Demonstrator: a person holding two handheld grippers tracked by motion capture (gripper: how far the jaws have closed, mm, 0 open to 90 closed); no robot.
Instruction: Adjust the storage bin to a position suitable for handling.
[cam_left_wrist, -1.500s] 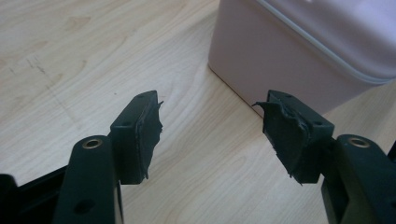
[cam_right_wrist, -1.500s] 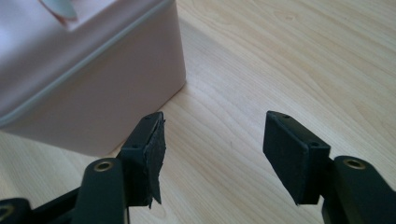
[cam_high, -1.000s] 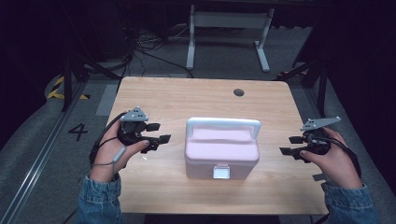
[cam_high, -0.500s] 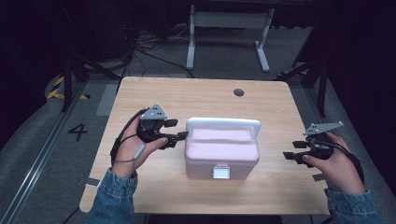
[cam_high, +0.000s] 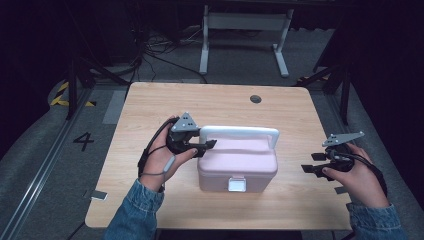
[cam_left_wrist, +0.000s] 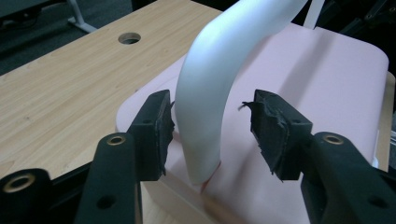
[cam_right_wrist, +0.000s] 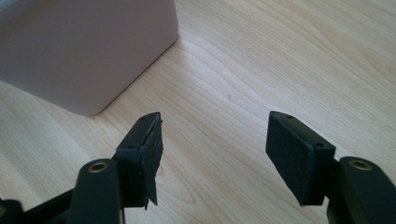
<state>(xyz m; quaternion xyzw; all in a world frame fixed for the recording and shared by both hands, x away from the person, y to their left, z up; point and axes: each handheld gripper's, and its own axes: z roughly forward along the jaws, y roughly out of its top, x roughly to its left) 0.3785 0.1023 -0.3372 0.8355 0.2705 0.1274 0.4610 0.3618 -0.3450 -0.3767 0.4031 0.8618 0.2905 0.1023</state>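
While the pink box (cam_high: 237, 165) sits near the middle of the wooden desk (cam_high: 150, 110), its white handle (cam_high: 240, 132) stands upright over the lid. At the handle's left end, the left gripper (cam_left_wrist: 212, 123) has its jaws spread to either side of the white post, neither pad quite touching it. Well to the right of the box, the right gripper (cam_right_wrist: 215, 140) hovers low over bare wood, jaws wide apart and holding nothing.

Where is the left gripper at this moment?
In the high view the left gripper sits left of centre, at the left end of the pink plastic box's white handle, jaws open astride it.
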